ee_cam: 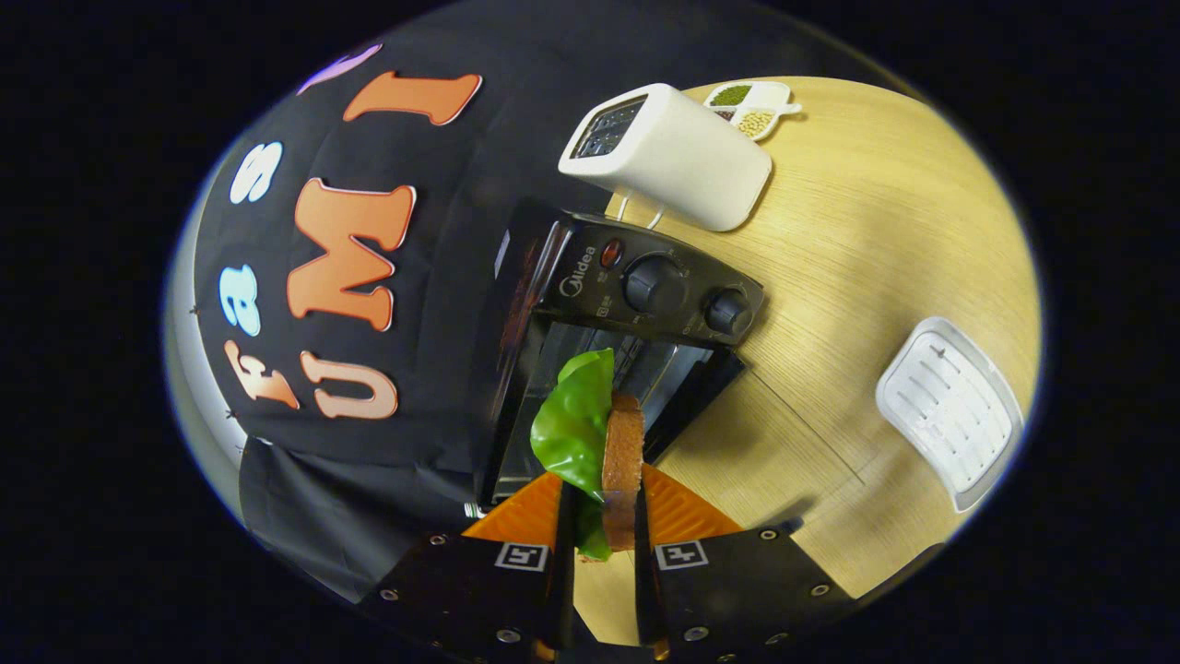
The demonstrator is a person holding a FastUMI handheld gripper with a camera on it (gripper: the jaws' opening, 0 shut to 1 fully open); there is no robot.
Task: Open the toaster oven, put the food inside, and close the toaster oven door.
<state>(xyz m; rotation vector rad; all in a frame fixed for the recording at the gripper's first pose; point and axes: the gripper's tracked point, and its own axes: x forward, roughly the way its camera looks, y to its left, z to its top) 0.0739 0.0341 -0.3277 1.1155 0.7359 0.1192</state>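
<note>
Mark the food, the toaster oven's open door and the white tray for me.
Food [623, 461]: gripper view, bread slice's crust edge, between the fingers.
Toaster oven door [702, 392]: gripper view, its dark frame.
White tray [949, 410]: gripper view, ribbed floor.
Gripper [604, 526]: gripper view, gripping the food.

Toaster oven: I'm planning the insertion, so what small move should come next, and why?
Probably ease the gripper forward. Its jaws are shut on the sandwich, lettuce on one side. The toaster oven stands just ahead with its door already open, so the food only needs carrying inside.
</note>
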